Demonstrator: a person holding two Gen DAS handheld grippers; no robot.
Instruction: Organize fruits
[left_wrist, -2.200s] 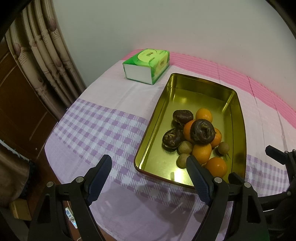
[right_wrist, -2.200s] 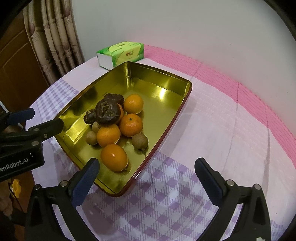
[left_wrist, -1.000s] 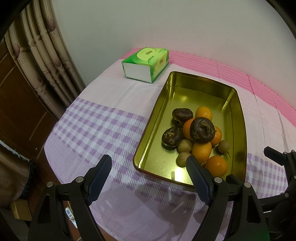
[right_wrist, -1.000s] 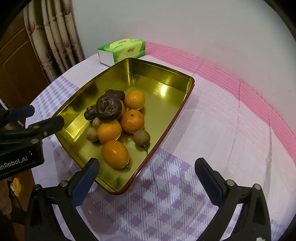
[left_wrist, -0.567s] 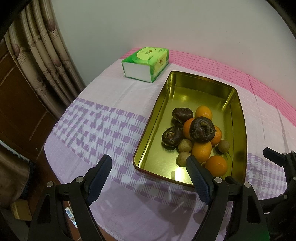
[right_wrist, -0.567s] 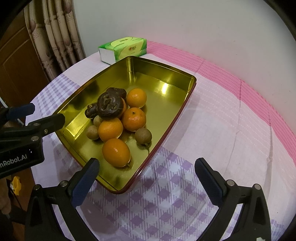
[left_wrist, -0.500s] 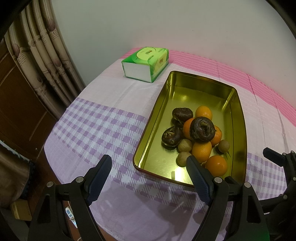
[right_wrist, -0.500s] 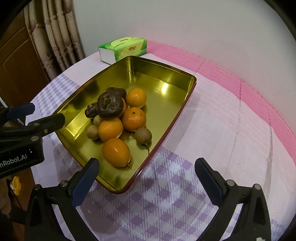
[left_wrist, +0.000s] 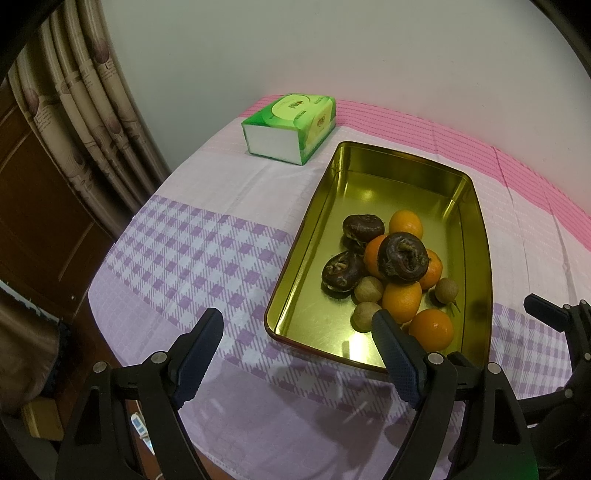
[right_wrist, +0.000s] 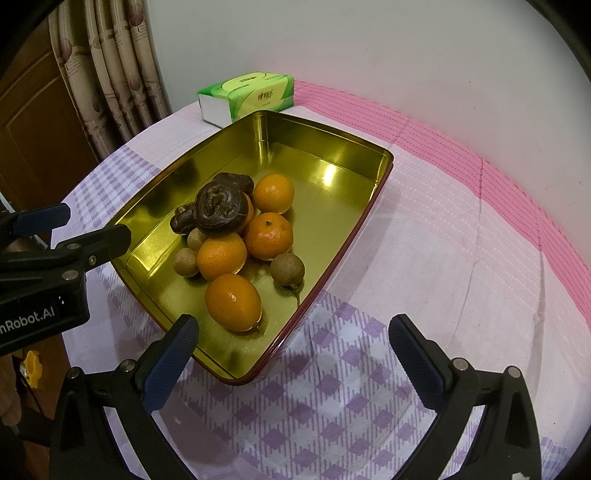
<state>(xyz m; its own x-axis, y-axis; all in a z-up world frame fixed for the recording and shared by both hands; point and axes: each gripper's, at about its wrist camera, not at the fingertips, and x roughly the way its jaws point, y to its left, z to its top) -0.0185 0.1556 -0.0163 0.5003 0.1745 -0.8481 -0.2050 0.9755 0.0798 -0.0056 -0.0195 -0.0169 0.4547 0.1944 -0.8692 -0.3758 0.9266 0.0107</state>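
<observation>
A shiny gold rectangular metal tin lies on the worktop, which is covered by a pink-and-lilac checked cloth. The fruit sits heaped in the tin's near half: small round oranges, wrinkled dark brown fruits with one resting on top of the oranges, and little tan round fruits at the heap's edges. One orange lies apart at 6 o'clock of the pile, close to the tin's near wall. A green-and-white tissue pack stands beyond the tin's far corner, at 11 o'clock from it in the left wrist view. The left tool hangs released over the cloth and the tin's near left corner, nothing between its blue pads. The right tool is likewise spread wide and empty, above the tin's near right corner.
</observation>
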